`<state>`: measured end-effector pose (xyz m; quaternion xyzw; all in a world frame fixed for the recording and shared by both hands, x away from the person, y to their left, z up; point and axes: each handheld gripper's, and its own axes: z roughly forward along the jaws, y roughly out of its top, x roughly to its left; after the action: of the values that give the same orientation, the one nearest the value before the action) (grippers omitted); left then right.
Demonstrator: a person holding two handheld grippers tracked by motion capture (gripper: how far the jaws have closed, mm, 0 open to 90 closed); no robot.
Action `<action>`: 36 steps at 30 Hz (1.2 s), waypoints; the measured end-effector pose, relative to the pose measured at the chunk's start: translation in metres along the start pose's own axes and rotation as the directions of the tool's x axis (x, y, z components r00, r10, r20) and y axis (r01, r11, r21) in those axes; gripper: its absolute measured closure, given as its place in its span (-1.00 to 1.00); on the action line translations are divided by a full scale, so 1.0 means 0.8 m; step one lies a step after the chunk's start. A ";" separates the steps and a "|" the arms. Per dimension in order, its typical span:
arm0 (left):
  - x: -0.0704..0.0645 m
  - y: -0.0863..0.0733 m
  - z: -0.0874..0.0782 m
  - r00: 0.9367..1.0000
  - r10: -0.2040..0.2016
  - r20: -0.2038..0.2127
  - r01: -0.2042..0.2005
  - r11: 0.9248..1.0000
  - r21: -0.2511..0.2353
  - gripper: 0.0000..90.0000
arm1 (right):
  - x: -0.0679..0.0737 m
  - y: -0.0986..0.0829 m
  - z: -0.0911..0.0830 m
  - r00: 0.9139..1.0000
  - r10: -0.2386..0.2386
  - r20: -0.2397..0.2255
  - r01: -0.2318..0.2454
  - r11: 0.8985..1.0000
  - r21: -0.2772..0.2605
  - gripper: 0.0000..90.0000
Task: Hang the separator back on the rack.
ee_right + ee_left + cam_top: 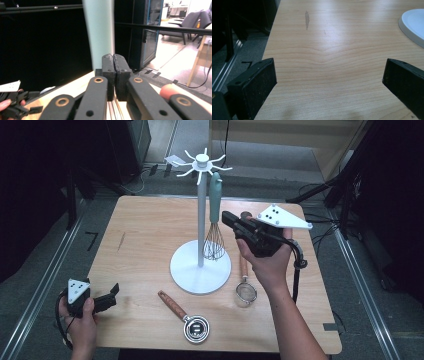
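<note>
The person's left hand (80,317) sits lowest in the high view, at the worktop's (145,235) near-left corner, about 8 o'clock from the stand's base. It holds the left gripper (111,292) released: in the left gripper view its two black jaws stand wide apart over bare wood. A broad stretch of free worktop runs from there toward 12 o'clock, with the left edge close by and grey floor beyond it.

Along the near edge lie a round metal tool with a wooden handle (186,318) at 6 o'clock of the base and a small strainer (245,290) at 4 o'clock, both flat on the wood. The white hanging stand (201,220) rises from its round base at the worktop's centre.

The whisk (214,215), teal-handled, hangs from a hook at the stand's top, wires down just beside the pole. The right gripper (226,216) comes in from 3 o'clock at the handle's level; its jaws are clenched together, empty, with the pale teal handle (98,32) just past their tips. Whether they touch it cannot be told.
</note>
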<state>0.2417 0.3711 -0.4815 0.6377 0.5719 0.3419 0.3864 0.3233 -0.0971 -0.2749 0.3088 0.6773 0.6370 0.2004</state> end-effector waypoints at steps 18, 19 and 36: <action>0.001 0.000 0.000 1.000 0.000 0.004 0.000 1.000 0.002 -1.00 | 0.011 0.043 0.015 1.000 -0.015 0.014 0.017 0.995 -0.102 1.00; 0.001 0.000 0.000 1.000 -0.001 0.004 0.001 1.000 0.002 -1.00 | 0.013 0.043 0.015 1.000 -0.019 0.009 0.020 0.994 -0.105 1.00; 0.001 0.000 0.000 1.000 -0.002 0.006 0.002 1.000 0.002 -1.00 | 0.031 0.037 0.018 0.997 -0.078 0.003 0.078 0.994 -0.071 1.00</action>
<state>0.2421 0.3718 -0.4815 0.6386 0.5719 0.3389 0.3877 0.3201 -0.0698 -0.2443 0.2750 0.6657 0.6523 0.2361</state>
